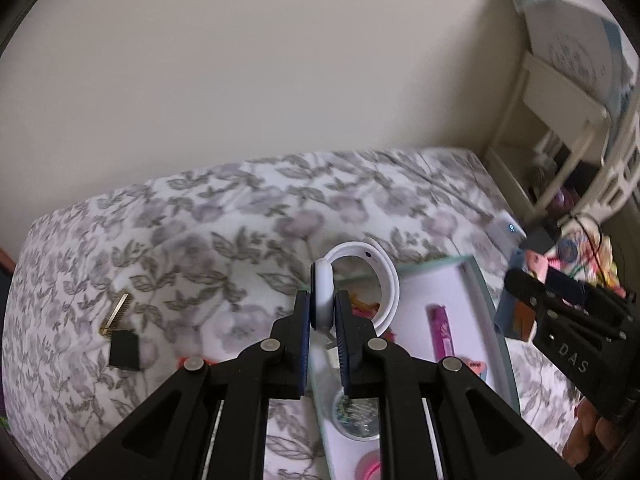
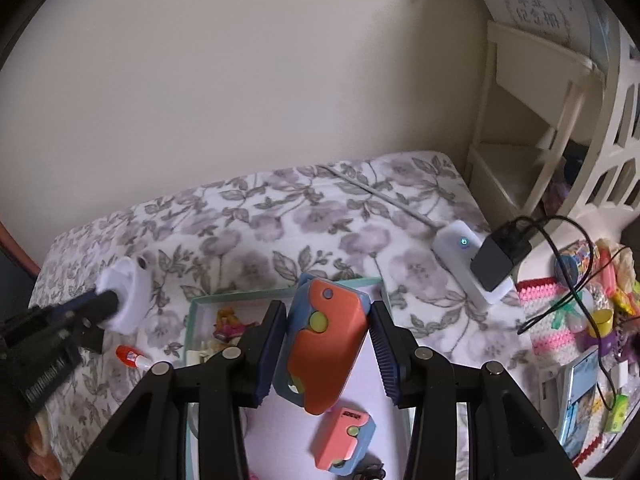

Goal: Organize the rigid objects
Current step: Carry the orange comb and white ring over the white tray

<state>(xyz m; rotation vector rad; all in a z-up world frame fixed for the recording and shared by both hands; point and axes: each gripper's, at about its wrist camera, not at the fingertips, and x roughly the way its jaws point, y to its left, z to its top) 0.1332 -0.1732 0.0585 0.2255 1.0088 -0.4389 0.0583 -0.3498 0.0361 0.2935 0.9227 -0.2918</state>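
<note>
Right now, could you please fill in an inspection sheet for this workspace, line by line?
Surface: floral bedspread, against a plain wall.
Job's things: white wristband; orange-and-blue toy; open tray holding a smaller orange-and-blue toy.
Clutter: gold comb, black card, orange-capped tube on the bedspread.
Grippers: left gripper shut on the wristband; right gripper shut on the larger toy.
Cables: black cable from a black adapter plugged into a white power strip.
Surroundings: cream shelf, pile of trinkets at right.
</note>
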